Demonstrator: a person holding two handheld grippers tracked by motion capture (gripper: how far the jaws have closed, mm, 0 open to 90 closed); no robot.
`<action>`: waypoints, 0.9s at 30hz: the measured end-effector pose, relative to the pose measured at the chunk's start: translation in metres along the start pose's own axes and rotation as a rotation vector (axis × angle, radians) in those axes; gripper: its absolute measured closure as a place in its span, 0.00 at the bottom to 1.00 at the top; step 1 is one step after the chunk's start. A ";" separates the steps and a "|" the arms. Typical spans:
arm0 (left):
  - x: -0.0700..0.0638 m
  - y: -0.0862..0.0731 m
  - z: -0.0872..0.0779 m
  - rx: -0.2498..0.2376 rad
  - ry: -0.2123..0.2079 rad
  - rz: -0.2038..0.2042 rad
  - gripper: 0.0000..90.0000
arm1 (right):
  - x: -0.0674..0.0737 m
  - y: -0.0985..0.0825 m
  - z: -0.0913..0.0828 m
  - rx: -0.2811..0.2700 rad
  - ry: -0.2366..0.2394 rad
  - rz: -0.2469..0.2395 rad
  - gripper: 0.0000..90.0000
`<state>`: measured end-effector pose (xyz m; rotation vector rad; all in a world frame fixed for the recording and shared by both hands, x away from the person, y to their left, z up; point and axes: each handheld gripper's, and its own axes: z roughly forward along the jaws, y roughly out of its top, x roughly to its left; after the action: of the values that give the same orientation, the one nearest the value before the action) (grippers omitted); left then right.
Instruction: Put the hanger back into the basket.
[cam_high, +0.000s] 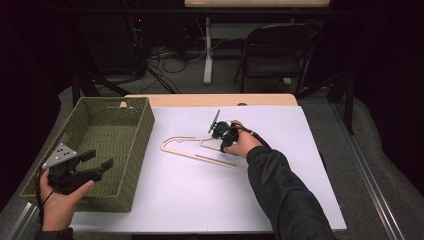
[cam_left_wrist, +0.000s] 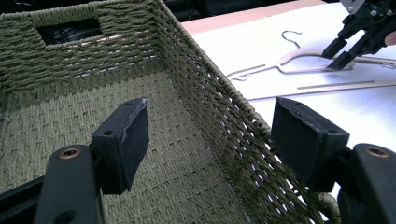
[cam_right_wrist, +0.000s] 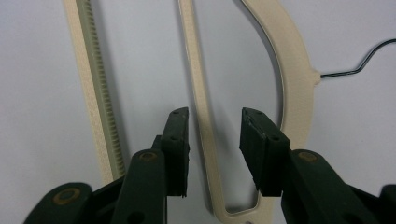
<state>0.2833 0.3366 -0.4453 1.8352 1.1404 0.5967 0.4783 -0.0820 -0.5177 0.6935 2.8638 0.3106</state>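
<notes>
High view first: left gripper (cam_high: 95, 160) held low at the left, over the near end of the green woven basket (cam_high: 141, 131), jaws spread wide with nothing between them. Grey three-cornered plate riding on top of it, left hand (cam_high: 60, 200) wrapped around the grip from below. Basket sitting at the left edge of the white table sheet (cam_high: 200, 200), a cut-out handle slot in its far wall.

Over to the middle of the sheet — cream-coloured hanger (cam_high: 200, 150) lying flat, wire hook (cam_high: 216, 120) pointing away from the person. Right gripper (cam_high: 220, 131) down at the hanger's neck, right hand (cam_high: 245, 144) and dark sleeve (cam_high: 285, 195) reaching in from the bottom.

Left gripper view: two black pads (cam_left_wrist: 126, 140) well apart, straddling the basket's right wall (cam_left_wrist: 224, 107), one over the woven floor, the other outside it. Farther off, hanger (cam_left_wrist: 299, 60) on the sheet with the right gripper (cam_left_wrist: 341, 53) tipped down onto it.

Right gripper view: right gripper (cam_right_wrist: 215, 144) with jaws parted, set either side of one thin cream bar of the hanger (cam_right_wrist: 201, 107) — gaps visible on both sides, so not pinching. Curved shoulder of the hanger passing just right of the right pad, ridged lower bar (cam_right_wrist: 95, 88) off to the left, wire hook (cam_right_wrist: 359, 63) at the far right.
</notes>
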 end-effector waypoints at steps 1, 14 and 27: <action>0.000 0.000 0.000 0.000 0.000 0.000 0.31 | 0.000 0.000 0.000 -0.003 0.002 0.002 0.71; 0.001 0.000 -0.001 -0.001 0.001 -0.002 0.31 | -0.002 0.000 0.005 0.018 0.011 0.000 0.73; 0.001 0.000 -0.001 0.000 0.003 -0.002 0.31 | -0.003 0.001 0.011 0.017 0.019 -0.003 0.74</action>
<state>0.2831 0.3374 -0.4451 1.8336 1.1444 0.5988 0.4838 -0.0813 -0.5272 0.6933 2.8878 0.2948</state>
